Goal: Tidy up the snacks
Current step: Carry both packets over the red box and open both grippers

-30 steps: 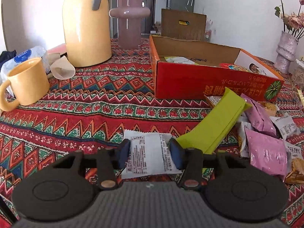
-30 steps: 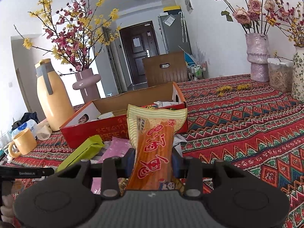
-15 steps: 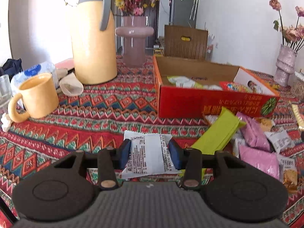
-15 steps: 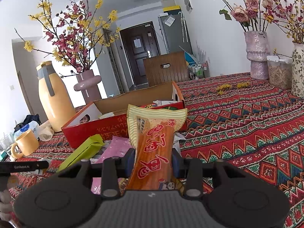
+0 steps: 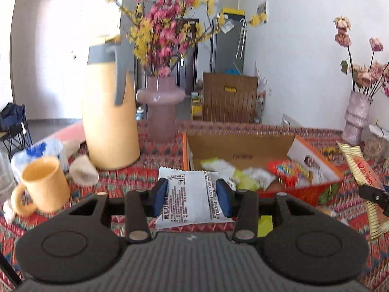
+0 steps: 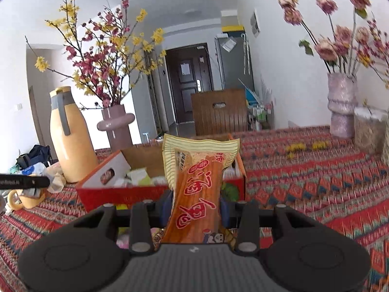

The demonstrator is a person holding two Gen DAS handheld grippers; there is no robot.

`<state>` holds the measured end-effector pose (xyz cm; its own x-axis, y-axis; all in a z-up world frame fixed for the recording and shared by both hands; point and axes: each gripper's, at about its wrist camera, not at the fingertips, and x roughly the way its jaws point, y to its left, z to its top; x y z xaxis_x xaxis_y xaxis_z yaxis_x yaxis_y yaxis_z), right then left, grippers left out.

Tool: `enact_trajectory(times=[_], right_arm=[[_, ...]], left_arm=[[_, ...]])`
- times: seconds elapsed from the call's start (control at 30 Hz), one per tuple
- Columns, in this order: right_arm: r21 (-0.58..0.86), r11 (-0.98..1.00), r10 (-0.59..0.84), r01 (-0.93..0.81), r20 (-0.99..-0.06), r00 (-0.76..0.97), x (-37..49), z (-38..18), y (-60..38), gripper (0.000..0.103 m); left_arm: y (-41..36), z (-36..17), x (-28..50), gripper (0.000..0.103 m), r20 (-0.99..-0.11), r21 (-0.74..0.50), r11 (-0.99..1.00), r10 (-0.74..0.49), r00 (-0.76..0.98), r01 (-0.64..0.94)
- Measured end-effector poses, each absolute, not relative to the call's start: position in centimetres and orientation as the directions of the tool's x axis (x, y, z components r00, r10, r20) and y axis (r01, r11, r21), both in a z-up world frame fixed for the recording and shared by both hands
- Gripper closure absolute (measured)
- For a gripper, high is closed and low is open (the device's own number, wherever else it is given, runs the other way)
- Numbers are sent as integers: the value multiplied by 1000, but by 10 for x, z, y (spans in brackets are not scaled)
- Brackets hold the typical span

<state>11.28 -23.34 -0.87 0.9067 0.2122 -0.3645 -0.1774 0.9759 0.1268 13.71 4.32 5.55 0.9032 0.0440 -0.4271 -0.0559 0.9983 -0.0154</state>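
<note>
A white snack packet (image 5: 189,198) is pinched by the left gripper (image 5: 192,196) and an orange snack pack (image 6: 197,194) by the right gripper (image 6: 194,210), both held near the red cardboard box (image 5: 304,194). Carrying over its opening and release are judged next.

Left gripper (image 5: 192,196) and right gripper (image 6: 194,206) clamped (2 grips), tilted slightly downward.

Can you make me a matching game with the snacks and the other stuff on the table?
Things:
1. white snack packet
2. orange snack packet
3. yellow mug
4. red cardboard box

Where:
A. standing beside the yellow thermos jug
B. clamped in the left gripper
C. open, with snacks inside
D. clamped in the right gripper

Pairs: 1-B, 2-D, 3-A, 4-C
</note>
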Motion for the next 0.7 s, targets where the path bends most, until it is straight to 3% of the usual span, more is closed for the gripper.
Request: enact_trajectory(times=[0.4,0.7], right_arm=[[68,971,240,-230,-309,920,182,29,-212,65],[45,971,235,-234,-338,911,246,31,-190,65]], left_arm=[[32,81,192,58,-378,-48,996,46,925,-69],[28,65,245,58,-399,-70,990,81,913,-119]])
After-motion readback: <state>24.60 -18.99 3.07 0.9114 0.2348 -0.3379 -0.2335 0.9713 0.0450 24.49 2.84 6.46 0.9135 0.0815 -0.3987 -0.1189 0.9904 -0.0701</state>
